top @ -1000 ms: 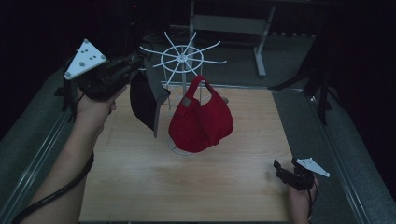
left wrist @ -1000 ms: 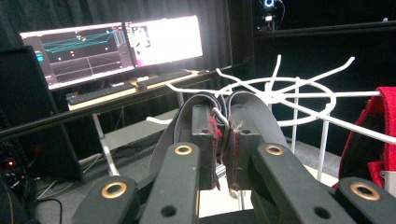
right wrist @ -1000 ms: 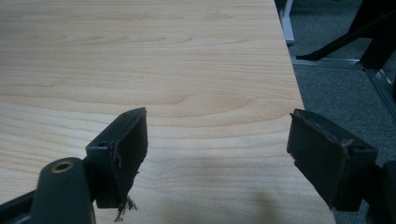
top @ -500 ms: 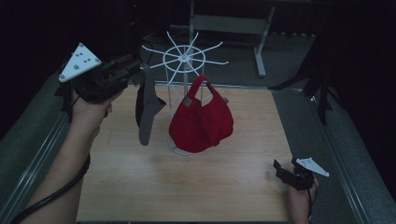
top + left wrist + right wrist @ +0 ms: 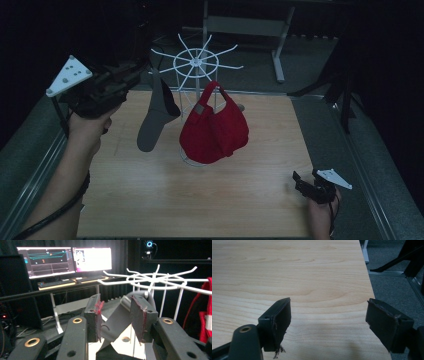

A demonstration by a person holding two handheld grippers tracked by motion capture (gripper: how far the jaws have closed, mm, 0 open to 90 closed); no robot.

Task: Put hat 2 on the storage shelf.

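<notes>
Along the table's [image 5: 150, 200] left edge, a metal rail [image 5: 40, 170] runs beside the wood, and the person's left forearm comes up over that corner, holding the left gripper [image 5: 131, 75] high above the back-left part of the board. Its jaws have just been opening; in the left gripper view they stand apart with the grey bag's [image 5: 117, 322] strap [image 5: 140, 293] passing between them, and the pads [image 5: 96, 317] do not press on it. That strap hangs from an arm of the white rack [image 5: 196, 62], so the grey bag [image 5: 152, 120] dangles just right of the left gripper, clear of the tabletop. Touching the rack's centre post, a red bag [image 5: 215, 130] hangs from another arm, its body close to the grey one but apart from it. Open wood lies in front of the rack, across the whole near half of the table. Farther right, the board ends at a straight edge with grey floor [image 5: 392, 285] beyond. Near the front-right corner rests the right gripper [image 5: 305, 182], low over bare wood, jaws wide apart with nothing between them, well apart from both bags.
</notes>
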